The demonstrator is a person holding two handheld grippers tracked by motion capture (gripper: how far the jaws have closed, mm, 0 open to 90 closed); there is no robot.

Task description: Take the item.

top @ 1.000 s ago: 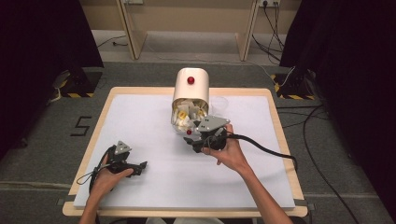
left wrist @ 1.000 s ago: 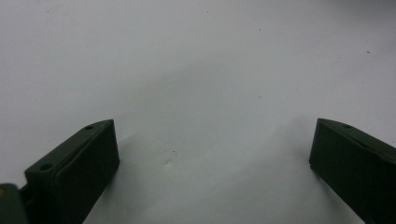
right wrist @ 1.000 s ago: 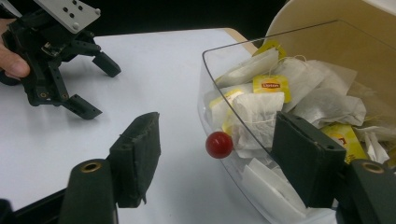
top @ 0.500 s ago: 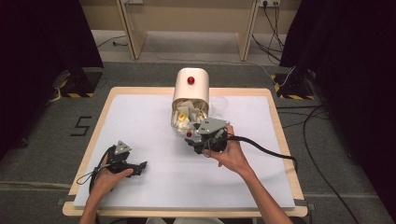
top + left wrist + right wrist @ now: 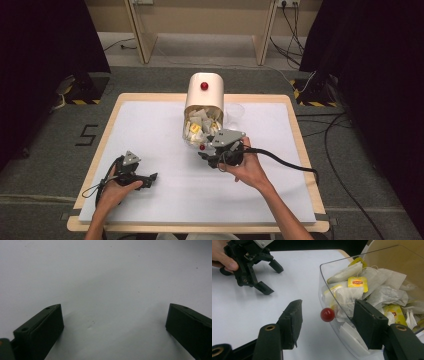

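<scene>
A cream rounded container (image 5: 204, 97) with a red knob (image 5: 204, 86) on top stands at the table's far middle. Its clear front bin (image 5: 192, 135) is tipped out and holds several tea bags (image 5: 202, 122). In the right gripper view the tea bags (image 5: 372, 292) lie behind the clear wall (image 5: 329, 285), and a second red knob (image 5: 327, 314) sticks out from it. My right gripper (image 5: 328, 305) is open, one jaw on each side of that knob, not touching it. My left gripper (image 5: 150, 179) rests open on the white mat near the front left; nothing is between its jaws (image 5: 115, 308).
A white mat (image 5: 150, 130) covers the wooden table (image 5: 295, 130). A small clear cup (image 5: 235, 112) stands just right of the container. Cables trail from both grippers, the right one toward the table's right edge. The left gripper (image 5: 272, 277) and its hand (image 5: 222, 257) appear far off.
The right gripper and the red knob on the clear bin have shifted slightly toward the near edge. The left gripper has not moved.
</scene>
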